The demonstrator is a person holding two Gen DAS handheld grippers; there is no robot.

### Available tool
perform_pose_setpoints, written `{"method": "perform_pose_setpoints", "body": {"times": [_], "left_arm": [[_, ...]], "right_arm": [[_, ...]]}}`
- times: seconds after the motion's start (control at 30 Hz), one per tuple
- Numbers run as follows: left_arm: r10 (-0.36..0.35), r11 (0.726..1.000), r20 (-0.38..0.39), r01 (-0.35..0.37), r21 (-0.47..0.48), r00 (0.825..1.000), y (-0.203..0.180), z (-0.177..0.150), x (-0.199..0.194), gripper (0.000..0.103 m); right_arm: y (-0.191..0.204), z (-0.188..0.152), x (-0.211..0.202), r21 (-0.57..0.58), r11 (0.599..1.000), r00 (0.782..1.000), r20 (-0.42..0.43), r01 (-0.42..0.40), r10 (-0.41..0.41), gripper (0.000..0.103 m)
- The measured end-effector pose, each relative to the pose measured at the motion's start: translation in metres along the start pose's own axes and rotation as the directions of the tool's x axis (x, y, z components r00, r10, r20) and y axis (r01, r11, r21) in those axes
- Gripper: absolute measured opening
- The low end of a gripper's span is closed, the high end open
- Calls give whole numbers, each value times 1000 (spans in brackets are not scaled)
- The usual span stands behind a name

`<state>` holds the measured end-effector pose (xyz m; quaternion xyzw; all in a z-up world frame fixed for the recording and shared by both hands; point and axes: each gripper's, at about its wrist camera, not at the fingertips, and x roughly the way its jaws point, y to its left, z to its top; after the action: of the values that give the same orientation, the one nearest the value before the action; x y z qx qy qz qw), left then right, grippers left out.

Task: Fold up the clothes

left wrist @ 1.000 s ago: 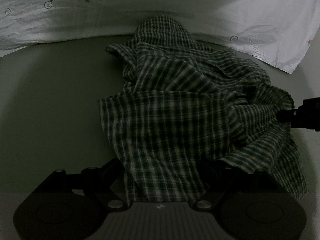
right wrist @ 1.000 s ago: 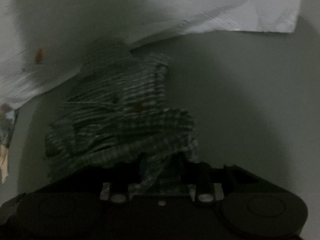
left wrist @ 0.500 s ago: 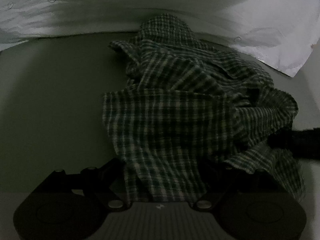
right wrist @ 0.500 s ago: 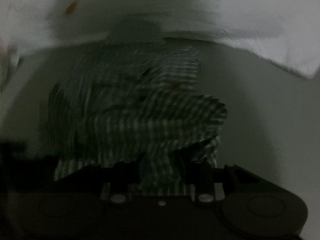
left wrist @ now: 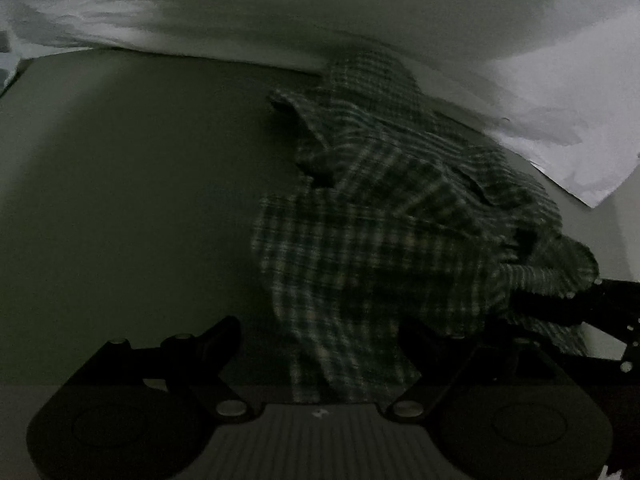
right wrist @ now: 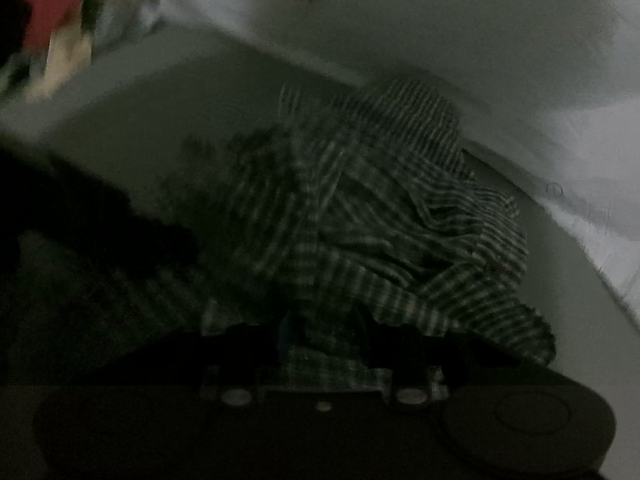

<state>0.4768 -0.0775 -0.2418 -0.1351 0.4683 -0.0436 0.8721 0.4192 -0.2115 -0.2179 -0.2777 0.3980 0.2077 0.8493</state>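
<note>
A crumpled green-and-cream plaid shirt (left wrist: 400,220) lies on a grey-green surface (left wrist: 140,200). My left gripper (left wrist: 320,328) stands wide open over the shirt's near edge, and a hanging fold lies between its fingers, closer to the right one. In the right wrist view the shirt (right wrist: 380,208) is bunched in front of my right gripper (right wrist: 324,328). Its jaws are closing, and a fold of plaid cloth is pinched between them. That gripper also shows as a dark shape (left wrist: 560,304) at the shirt's right corner. The whole scene is dim and blurred.
A white sheet with carrot prints (left wrist: 360,8) borders the far side and right of the surface, right behind the shirt. Bare surface stretches left of the shirt. Something red and white (right wrist: 52,4) sits blurred at the far left in the right wrist view.
My right gripper has rolled and swung sideways with the cloth, and its fingers have narrowed on the fold. In the left wrist view the shirt has shifted right and the right gripper has come nearer.
</note>
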Motion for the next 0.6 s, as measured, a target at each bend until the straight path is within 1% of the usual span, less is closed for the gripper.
{"method": "perform_pose_setpoints", "body": {"times": [0.03,0.1,0.17,0.2,0.23,0.27,0.3,0.33,0.37,0.43,0.5,0.53,0.57,0.6], "left_arm": [[6,1000,1,-6,-3,1000,1,0,0,87],[14,1000,3,-14,-9,1000,2,1,1,87],[14,1000,2,-14,-10,1000,3,0,1,87],[15,1000,1,-15,-9,1000,3,0,1,87],[17,1000,0,-17,-8,1000,3,0,2,87],[20,1000,-3,-20,-4,1000,2,-1,3,87],[24,1000,-6,-24,0,1000,1,-1,4,87],[27,1000,-7,-27,4,1000,0,-2,4,87],[27,1000,-6,-27,5,1000,0,-2,4,87],[25,1000,-5,-25,5,1000,2,-2,3,87],[25,1000,-6,-25,2,1000,3,-1,4,87],[24,1000,-6,-24,2,1000,3,-1,5,87],[24,1000,-6,-24,2,1000,4,0,6,87],[25,1000,-7,-25,4,1000,4,0,6,87]], "right_arm": [[1,3,0,-41,999,1000,4,15,-15,4],[-2,13,-3,-88,993,996,46,79,-75,3],[-7,26,-4,-125,976,981,101,176,-164,3],[-10,32,-3,-142,956,961,140,258,-238,3],[-12,38,-1,-156,926,931,183,345,-316,4],[-14,42,0,-157,898,902,208,411,-377,7],[-18,46,1,-146,876,879,220,459,-424,8],[-25,47,-3,-118,877,874,219,465,-434,10],[-31,48,-7,-87,883,874,216,462,-436,10],[-40,40,-20,-29,936,923,181,350,-340,10],[-49,30,-33,34,974,963,149,222,-225,10],[-50,22,-36,55,987,980,121,151,-157,10],[-50,14,-39,75,994,992,91,78,-84,10],[-50,6,-39,94,996,999,51,-1,-4,9]]}}
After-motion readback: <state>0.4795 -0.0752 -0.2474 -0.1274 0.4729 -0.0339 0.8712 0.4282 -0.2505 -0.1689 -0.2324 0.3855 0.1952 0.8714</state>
